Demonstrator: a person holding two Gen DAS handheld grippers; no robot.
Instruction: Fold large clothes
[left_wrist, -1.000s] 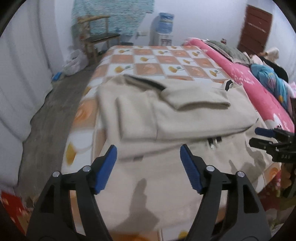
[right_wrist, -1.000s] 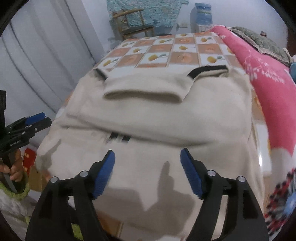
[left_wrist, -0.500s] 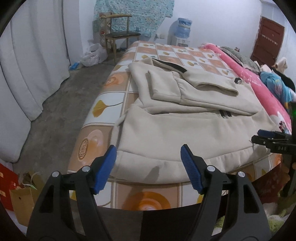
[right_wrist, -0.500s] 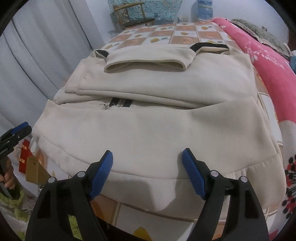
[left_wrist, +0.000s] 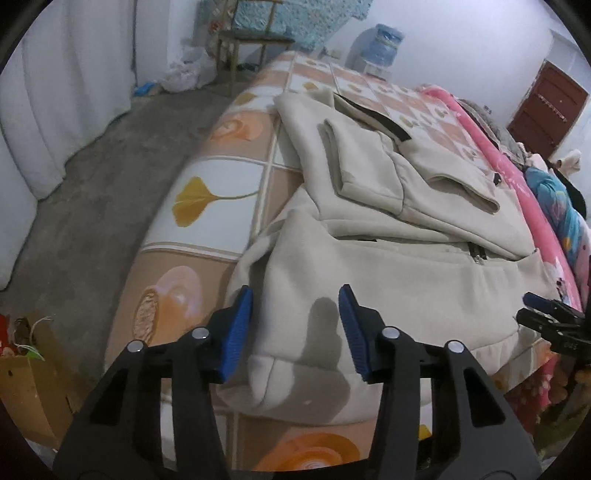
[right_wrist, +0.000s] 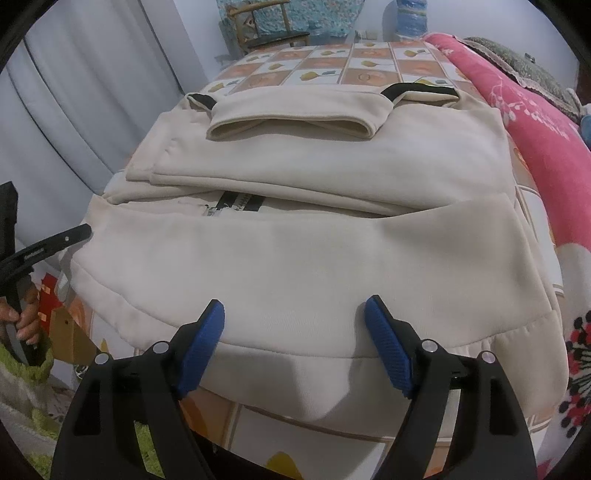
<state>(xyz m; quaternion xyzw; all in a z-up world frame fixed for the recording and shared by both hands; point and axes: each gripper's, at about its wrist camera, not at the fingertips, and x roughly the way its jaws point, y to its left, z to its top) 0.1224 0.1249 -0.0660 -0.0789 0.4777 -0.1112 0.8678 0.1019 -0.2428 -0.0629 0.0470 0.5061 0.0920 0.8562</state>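
Note:
A large cream hooded jacket (left_wrist: 388, 266) lies flat on the bed, sleeves folded across its chest, its hem hanging over the near bed edge; it also fills the right wrist view (right_wrist: 314, 251). My left gripper (left_wrist: 295, 314) is open, its blue pads either side of the hem's left corner, just above the cloth. My right gripper (right_wrist: 293, 323) is open over the hem, near its middle. Neither holds anything. The right gripper also shows at the right edge of the left wrist view (left_wrist: 546, 317).
The bed (left_wrist: 207, 192) has an orange and white tiled sheet. A pink blanket (right_wrist: 546, 122) runs along its right side. A wooden chair (left_wrist: 251, 40) and a water dispenser (left_wrist: 380, 48) stand at the far wall. A cardboard box (left_wrist: 29, 373) sits on the concrete floor at left.
Both grippers drew back from over the jacket to its near hem, then moved in close to the hem. The left one shifted to the hem's left corner. The jacket has not moved.

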